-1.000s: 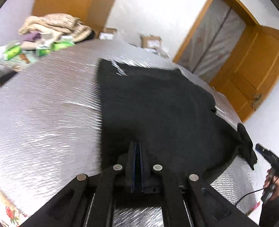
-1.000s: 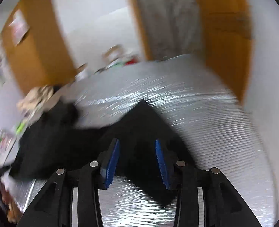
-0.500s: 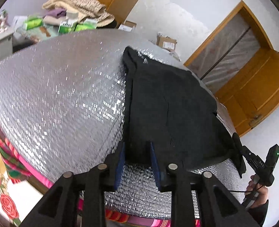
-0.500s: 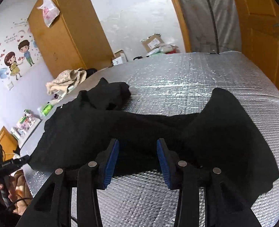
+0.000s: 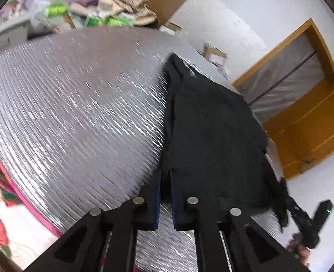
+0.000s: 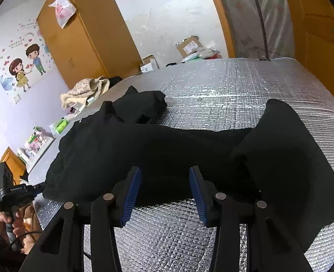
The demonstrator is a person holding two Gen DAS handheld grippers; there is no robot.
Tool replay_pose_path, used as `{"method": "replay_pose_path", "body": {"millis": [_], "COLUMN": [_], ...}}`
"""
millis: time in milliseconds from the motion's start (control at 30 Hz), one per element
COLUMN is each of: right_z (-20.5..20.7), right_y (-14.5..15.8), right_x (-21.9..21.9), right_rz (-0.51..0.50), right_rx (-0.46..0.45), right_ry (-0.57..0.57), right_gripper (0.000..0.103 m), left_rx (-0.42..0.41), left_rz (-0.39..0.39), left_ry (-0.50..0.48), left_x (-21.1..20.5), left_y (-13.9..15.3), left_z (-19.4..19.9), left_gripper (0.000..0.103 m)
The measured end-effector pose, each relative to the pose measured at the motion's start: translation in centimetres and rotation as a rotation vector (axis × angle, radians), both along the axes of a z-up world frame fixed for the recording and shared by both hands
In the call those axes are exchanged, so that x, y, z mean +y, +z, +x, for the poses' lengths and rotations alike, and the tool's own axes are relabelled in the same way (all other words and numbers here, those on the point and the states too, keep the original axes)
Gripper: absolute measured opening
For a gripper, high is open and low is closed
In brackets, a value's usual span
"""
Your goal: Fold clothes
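Black knit garment (image 6: 171, 145) lay spread on the silver quilted-foil table (image 6: 235, 90).
Left claw (image 5: 165, 195) was closing on its hem; right claw (image 6: 164, 195) hovered, opening, empty.

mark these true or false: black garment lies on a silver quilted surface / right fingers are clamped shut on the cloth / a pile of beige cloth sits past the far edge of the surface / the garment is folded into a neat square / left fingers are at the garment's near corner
1. True: the black garment lies on the silver quilted surface.
2. False: the right gripper is wide, its jaws opening, with nothing pressed between them.
3. True: the beige cloth pile sits beyond the far edge.
4. False: it lies spread and rumpled, one sleeve flung out.
5. True: the left gripper is closing at the garment's near corner.
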State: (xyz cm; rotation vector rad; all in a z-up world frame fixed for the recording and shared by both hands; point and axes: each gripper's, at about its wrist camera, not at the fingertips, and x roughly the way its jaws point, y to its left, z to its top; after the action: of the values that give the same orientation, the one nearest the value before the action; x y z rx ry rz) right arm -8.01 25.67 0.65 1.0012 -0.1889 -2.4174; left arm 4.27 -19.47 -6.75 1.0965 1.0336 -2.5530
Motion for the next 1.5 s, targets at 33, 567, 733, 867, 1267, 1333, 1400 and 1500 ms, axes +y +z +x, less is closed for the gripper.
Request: {"method": "replay_pose_path", "body": {"millis": [33, 567, 733, 867, 1267, 1333, 1400, 1500], "right_z": [0.0, -0.1, 0.7, 1.8, 6.4, 6.4, 6.0, 5.0], "right_y": [0.0, -0.5, 0.4, 1.0, -1.0, -1.5, -2.0, -2.9], "right_x": [0.1, 0.8, 2.2, 3.7, 0.9, 0.2, -0.3, -0.6], "right_rz": [0.001, 0.014, 0.023, 0.048, 0.168, 0.186, 0.197, 0.234], "right_rx": [-0.001, -0.024, 0.014, 0.034, 0.03, 0.025, 0.016, -0.02], "right_ry": [-0.004, -0.036, -0.091, -0.136, -0.079, -0.077, -0.082, -0.112], "right_gripper": [0.047, 0.047, 0.047, 0.048, 0.05, 0.05, 0.05, 0.049], "left_rx": [0.001, -0.04, 0.004, 0.046, 0.087, 0.082, 0.076, 0.047], "left_rz": [-0.02, -0.162, -0.195, -0.224, -0.228, -0.243, -0.259, -0.276], "left_ry": [0.021, 0.184, 0.221, 0.229, -0.249, -0.334, -0.404, -0.457], "left_x": [-0.9, -9.3, -8.7, -7.9, 5.5, 8.1, 10.3, 11.8], "left_y": [0.3, 0.9, 2.6, 4.1, 3.3, 2.8, 2.2, 1.2], "left_z": [-0.1, -2.2, -1.4, -1.4, -7.2, -8.0, -8.6, -9.3], "left_gripper": [0.006, 0.006, 0.005, 0.005, 0.005, 0.006, 0.006, 0.006]}}
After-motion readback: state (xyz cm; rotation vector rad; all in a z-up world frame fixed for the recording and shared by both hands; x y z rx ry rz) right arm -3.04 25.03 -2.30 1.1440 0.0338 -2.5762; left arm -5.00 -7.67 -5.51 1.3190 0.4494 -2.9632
